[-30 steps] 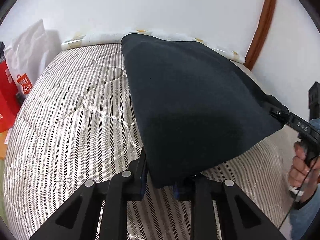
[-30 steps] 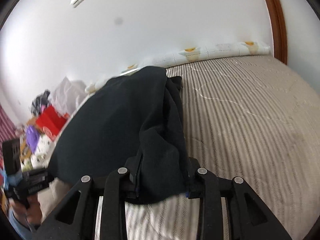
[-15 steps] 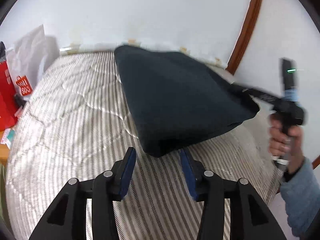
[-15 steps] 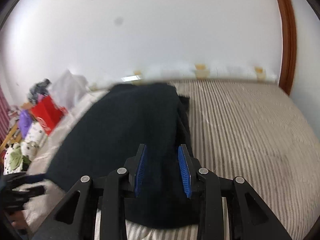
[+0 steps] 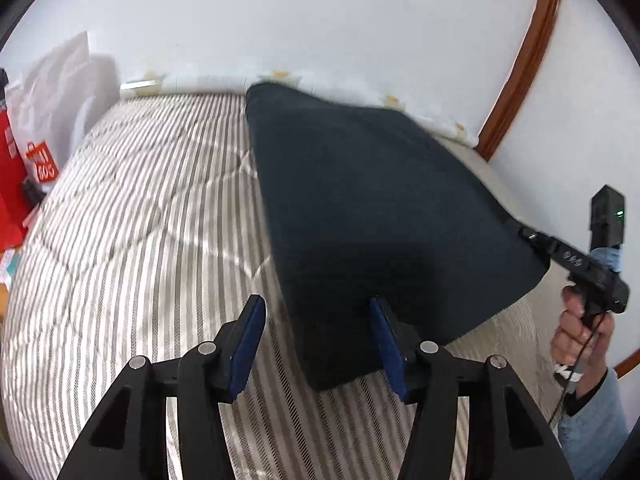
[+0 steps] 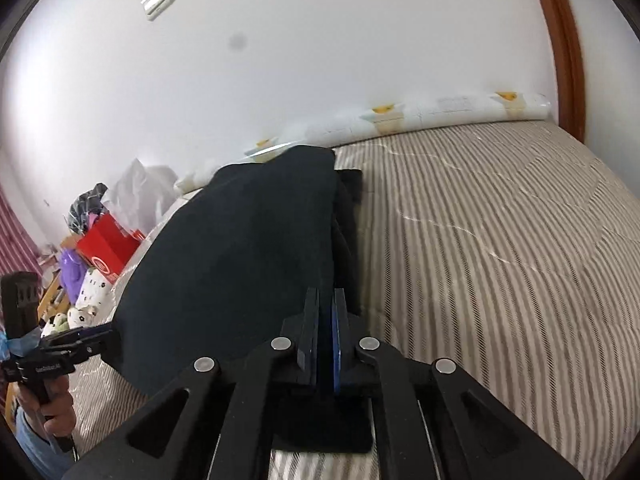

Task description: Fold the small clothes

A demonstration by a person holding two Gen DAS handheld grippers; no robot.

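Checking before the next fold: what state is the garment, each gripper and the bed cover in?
Dark garment: folded over, lying on the bed, one corner between the left fingers.
Left gripper: opening, pads off the cloth.
Right gripper: shut at the garment's edge.
Striped bed cover: spread flat.

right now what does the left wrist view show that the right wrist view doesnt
Only the left wrist view shows the left gripper head-on: its fingers are opening, apart around the near corner of the dark garment without pressing it. It also shows a white bag.

Only the right wrist view shows the right gripper with fingers together at the garment's edge; whether cloth is pinched is unclear. It also shows a wall switch and a red box among clutter.

Both share the garment on the striped bedcover, and each shows the other gripper in a hand.
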